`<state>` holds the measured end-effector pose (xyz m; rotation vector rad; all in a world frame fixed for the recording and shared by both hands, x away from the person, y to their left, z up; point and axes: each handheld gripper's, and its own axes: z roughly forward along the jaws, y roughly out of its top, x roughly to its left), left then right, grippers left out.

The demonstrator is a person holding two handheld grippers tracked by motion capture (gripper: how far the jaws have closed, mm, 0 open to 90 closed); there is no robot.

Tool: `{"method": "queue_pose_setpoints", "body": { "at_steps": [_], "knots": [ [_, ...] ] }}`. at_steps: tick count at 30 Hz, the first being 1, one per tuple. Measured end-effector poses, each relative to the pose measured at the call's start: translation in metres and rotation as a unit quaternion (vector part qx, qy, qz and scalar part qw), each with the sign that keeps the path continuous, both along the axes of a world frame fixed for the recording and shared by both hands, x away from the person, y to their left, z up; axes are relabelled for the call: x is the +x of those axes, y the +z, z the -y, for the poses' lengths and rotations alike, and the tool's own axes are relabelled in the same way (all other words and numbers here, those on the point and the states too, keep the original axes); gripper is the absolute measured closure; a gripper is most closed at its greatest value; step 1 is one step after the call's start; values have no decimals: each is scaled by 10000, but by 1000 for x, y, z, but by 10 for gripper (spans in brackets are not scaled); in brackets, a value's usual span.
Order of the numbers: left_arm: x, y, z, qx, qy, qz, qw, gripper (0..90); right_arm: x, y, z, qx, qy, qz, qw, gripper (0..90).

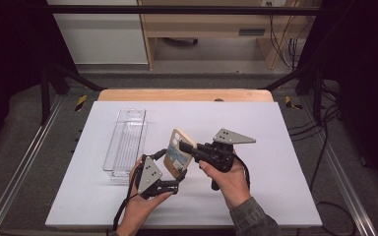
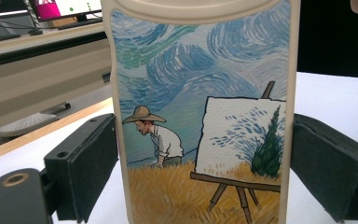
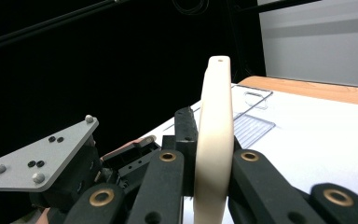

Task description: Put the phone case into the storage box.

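Observation:
A cream phone case (image 1: 178, 152) with a painted scene of a man in a straw hat beside an easel stands tilted above the white table (image 1: 280, 191). My left gripper (image 1: 177, 178) is shut on its lower end; in the left gripper view the pads (image 2: 86, 163) press the case (image 2: 200, 116) by its two long edges. My right gripper (image 1: 189, 150) comes in from the right and is shut across the case's front and back. The right gripper view has the case (image 3: 213, 140) edge-on between its black jaws, with the left gripper's grey plate (image 3: 42, 158) behind.
A clear plastic bin (image 1: 125, 142) lies lengthwise on the table just left of my hands, also seen as the bin (image 3: 254, 119) past the case. A wooden table edge (image 1: 184, 95) runs along the far side. Metal frame rails flank the table.

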<state>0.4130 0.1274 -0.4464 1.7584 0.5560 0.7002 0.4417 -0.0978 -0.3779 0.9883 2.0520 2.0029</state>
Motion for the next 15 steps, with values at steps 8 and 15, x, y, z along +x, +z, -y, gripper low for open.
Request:
{"method": "queue_pose_setpoints", "body": {
  "at_steps": [8, 15],
  "knots": [
    [0, -1, 0, -47, -5, 2, 10000, 95, -1, 1, -2, -95, 34, 72, 9999, 854],
    [1, -1, -1, -250, -96, -4, 9996, 69, -3, 0, -5, -284, 51, 150, 9995, 855]
  ]
}}
